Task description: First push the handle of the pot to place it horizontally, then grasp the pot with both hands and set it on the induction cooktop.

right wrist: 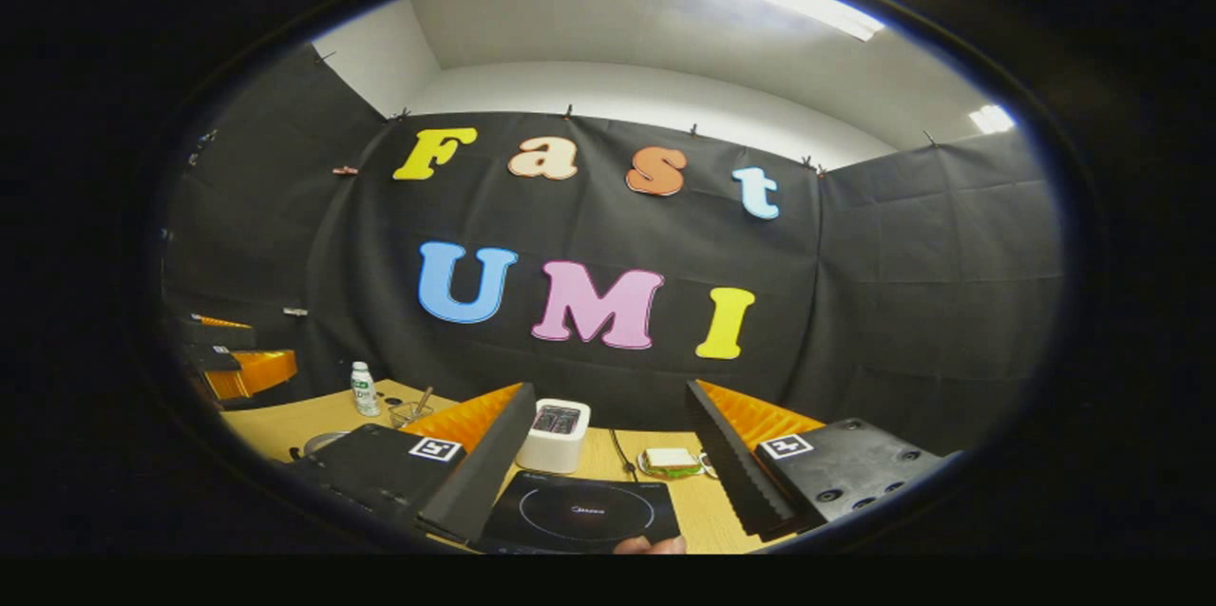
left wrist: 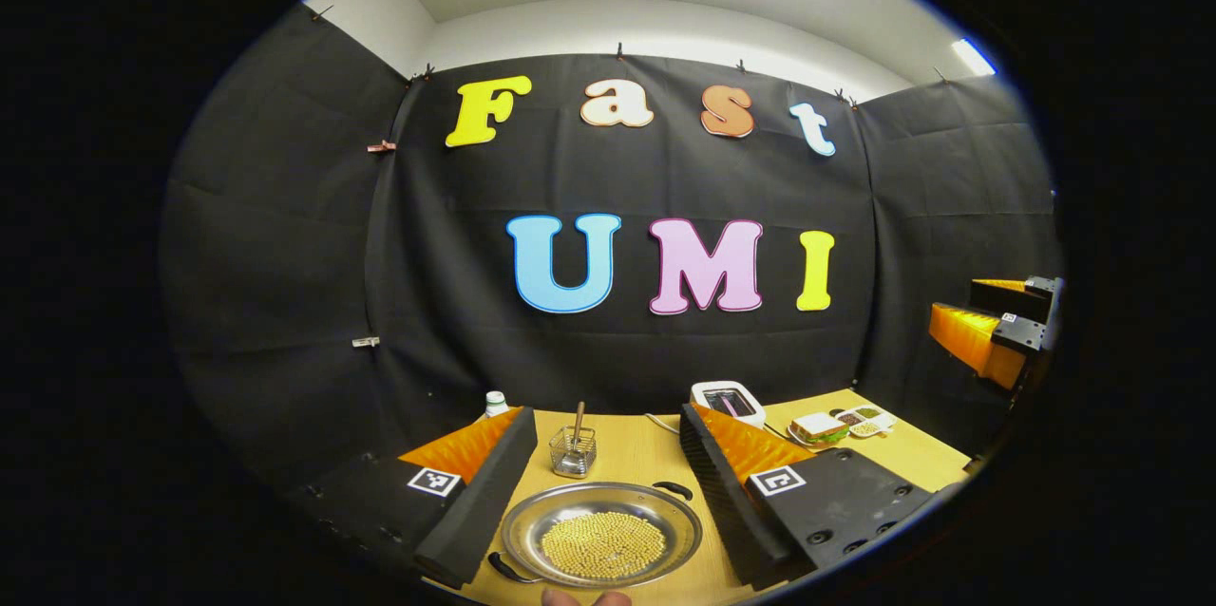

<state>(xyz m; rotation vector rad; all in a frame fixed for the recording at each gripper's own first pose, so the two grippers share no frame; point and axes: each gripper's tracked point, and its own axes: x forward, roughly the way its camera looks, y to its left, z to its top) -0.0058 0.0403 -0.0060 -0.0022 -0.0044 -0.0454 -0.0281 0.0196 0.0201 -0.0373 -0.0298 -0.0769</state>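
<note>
While both stand agape: pot (left wrist: 601, 533) between left hand-held gripper (left wrist: 598, 482) fingers
Induction cooktop (right wrist: 579, 512) lies between right hand-held gripper (right wrist: 608, 482) fingers, on tabletop (right wrist: 285, 426)

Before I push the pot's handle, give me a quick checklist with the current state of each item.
1. Left gripper open: ok, fingers spread either side of the pot.
2. Right gripper open: ok, nothing between its fingers.
3. Induction cooktop free to receive the pot: ok, bare surface.
4. Pot's contents settled: ok, yellow beads lie inside.
5. Handle already horizontal: cannot tell; dark handle ends show at the rim.
6. Neighbours clear of the pot: ok, wire basket stands apart behind it.
</note>
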